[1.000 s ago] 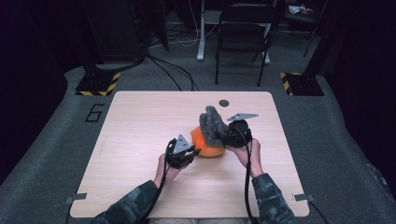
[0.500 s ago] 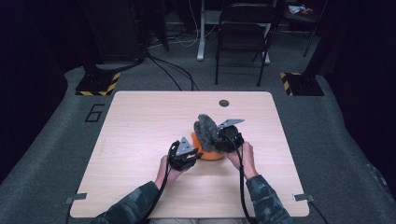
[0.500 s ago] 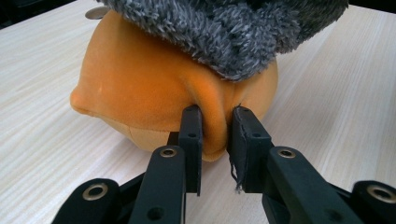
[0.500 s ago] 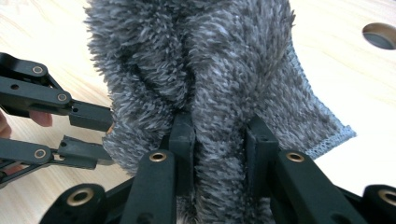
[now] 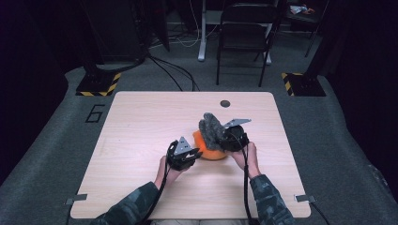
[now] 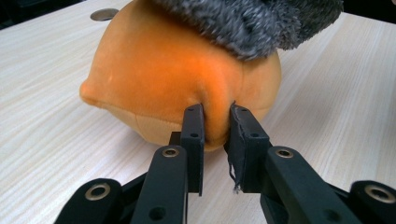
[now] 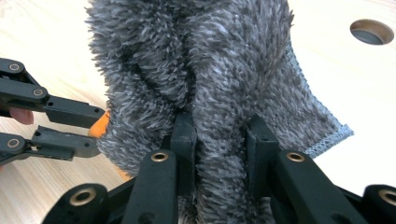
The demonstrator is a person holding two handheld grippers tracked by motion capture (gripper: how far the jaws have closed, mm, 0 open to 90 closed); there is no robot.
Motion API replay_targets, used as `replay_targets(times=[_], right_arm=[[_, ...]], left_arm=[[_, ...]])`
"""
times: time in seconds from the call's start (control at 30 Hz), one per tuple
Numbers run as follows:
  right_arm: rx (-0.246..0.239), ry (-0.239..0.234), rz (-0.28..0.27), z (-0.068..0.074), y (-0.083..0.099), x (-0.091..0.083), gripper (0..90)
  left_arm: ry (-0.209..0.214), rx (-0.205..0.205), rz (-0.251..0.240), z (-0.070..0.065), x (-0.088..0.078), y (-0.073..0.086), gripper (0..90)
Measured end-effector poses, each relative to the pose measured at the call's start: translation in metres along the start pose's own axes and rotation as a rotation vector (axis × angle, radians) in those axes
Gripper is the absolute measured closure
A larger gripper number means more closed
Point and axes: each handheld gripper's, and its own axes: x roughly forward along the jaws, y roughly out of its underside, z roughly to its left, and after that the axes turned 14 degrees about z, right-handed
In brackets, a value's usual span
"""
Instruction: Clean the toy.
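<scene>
Two grips are doing separate jobs here, as I read it. I have the left claw (image 6: pixel 215 128) clenched on a pinch of the orange plush ball (image 6: pixel 163 79), which sits mid-surface (image 5: pixel 141 122) just right of that claw, probably to anchor it so it cannot roll. My right claw (image 7: pixel 219 140) is clamped on a fold of the grey fuzzy cloth (image 7: pixel 196 60), holding it bunched over the ball's far right side, apparently for draping or rubbing it.
</scene>
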Motion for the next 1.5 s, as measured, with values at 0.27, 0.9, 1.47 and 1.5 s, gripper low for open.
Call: replay_targets(times=[0.27,0.9,1.47,1.5], right_arm=[[0.000,0.009,-0.011,-0.003,0.002,-0.001,70.2],[0.145,0.105,0.081,-0.042,0.023,0.014,70.5],[0.202,0.111,-0.012,-0.059,0.024,-0.015,71.1],[0.193,0.089,-0.048,-0.056,0.022,-0.024,71.1]], left_arm=[[-0.031,0.019,0.009,-0.002,0.004,0.000,81.0],[-0.033,0.021,0.010,0.001,0.004,0.002,80.6],[-0.013,0.016,0.008,0.003,0.006,0.004,79.9],[-0.017,0.019,0.006,0.002,0.006,0.004,79.9]])
